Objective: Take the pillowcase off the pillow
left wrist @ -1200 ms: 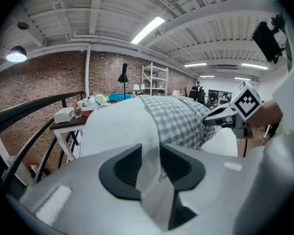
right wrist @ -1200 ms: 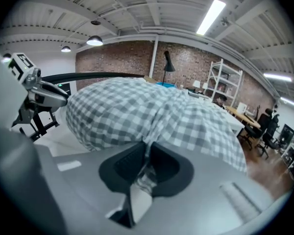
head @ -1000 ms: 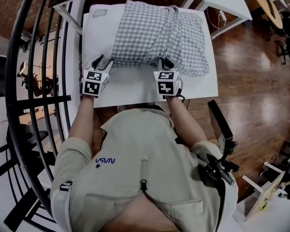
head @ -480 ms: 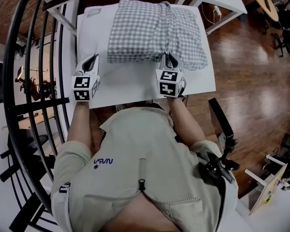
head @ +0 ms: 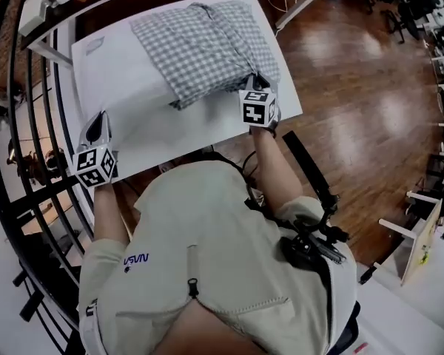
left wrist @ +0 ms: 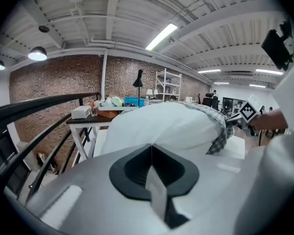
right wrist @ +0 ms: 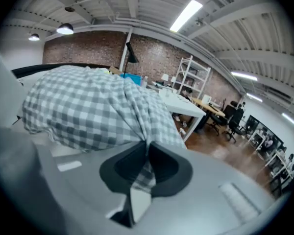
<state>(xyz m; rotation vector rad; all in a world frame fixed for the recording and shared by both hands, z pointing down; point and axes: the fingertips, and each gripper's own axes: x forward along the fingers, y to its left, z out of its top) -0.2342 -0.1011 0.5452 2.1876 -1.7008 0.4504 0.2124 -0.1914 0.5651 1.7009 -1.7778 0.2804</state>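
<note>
We are working at a white counter (head: pixel 200 133) over a wood floor (head: pixel 340 87), with a brick wall (left wrist: pixel 54 82) behind. The right gripper (head: pixel 256 81) is pinching the pillowcase (head: pixel 200 46) lying there. The left gripper (head: pixel 97 120) is pressed together, empty. The pillow (left wrist: pixel 161 124) is showing only partly.

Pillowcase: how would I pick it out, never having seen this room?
A white table stands before the person, with a pillow lying on it. The pillowcase is the grey-and-white checked cloth partly covering that pillow, pinched by the right claw; pillow and table are plain white.
</note>
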